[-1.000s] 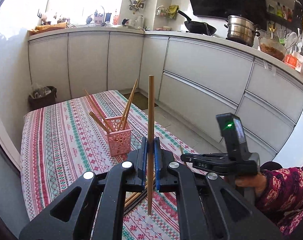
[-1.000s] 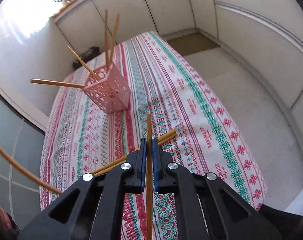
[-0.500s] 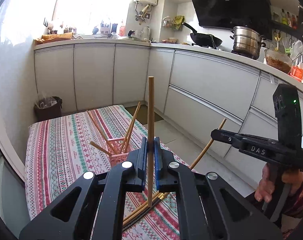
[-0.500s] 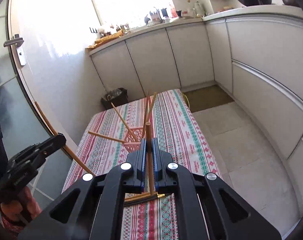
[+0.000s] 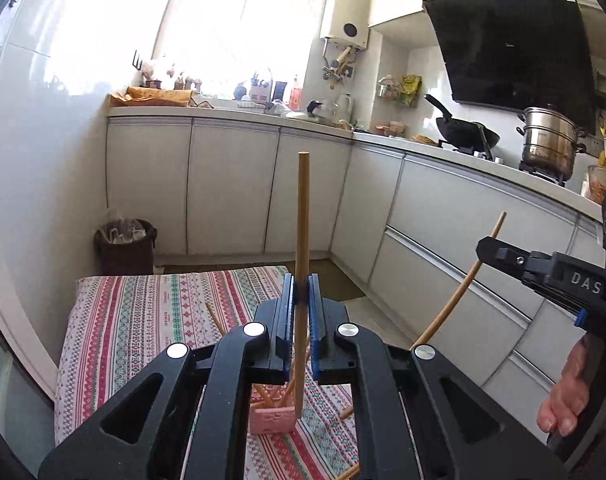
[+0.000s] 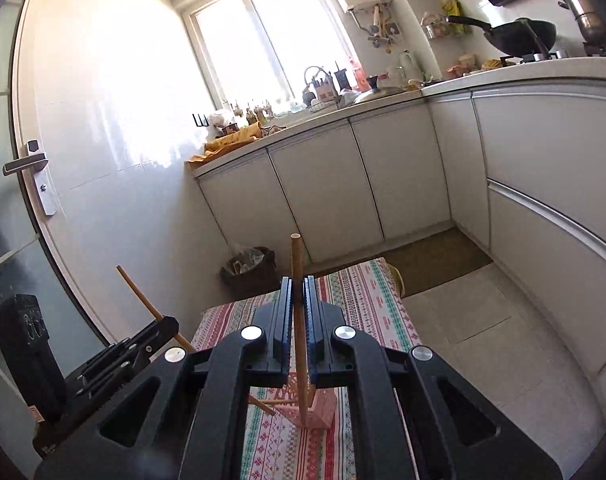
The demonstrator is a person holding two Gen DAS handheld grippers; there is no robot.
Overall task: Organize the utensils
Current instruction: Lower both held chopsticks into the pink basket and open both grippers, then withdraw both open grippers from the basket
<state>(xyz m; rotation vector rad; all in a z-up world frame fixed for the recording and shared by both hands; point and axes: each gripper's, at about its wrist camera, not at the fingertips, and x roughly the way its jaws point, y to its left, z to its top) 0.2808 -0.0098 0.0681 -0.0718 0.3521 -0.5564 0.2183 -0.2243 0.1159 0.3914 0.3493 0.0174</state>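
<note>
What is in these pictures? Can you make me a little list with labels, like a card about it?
place: a kitchen with white cabinets
left tongs: shut on a wooden chopstick, held upright
right tongs: shut on another chopstick, also upright
pink holder: below the tongs, on the table, with chopsticks already in it
tablecloth: striped red, green and white
loose chopsticks: some lying on the cloth
on the stove: a black wok and a steel pot
by the wall: a dark bin
</note>
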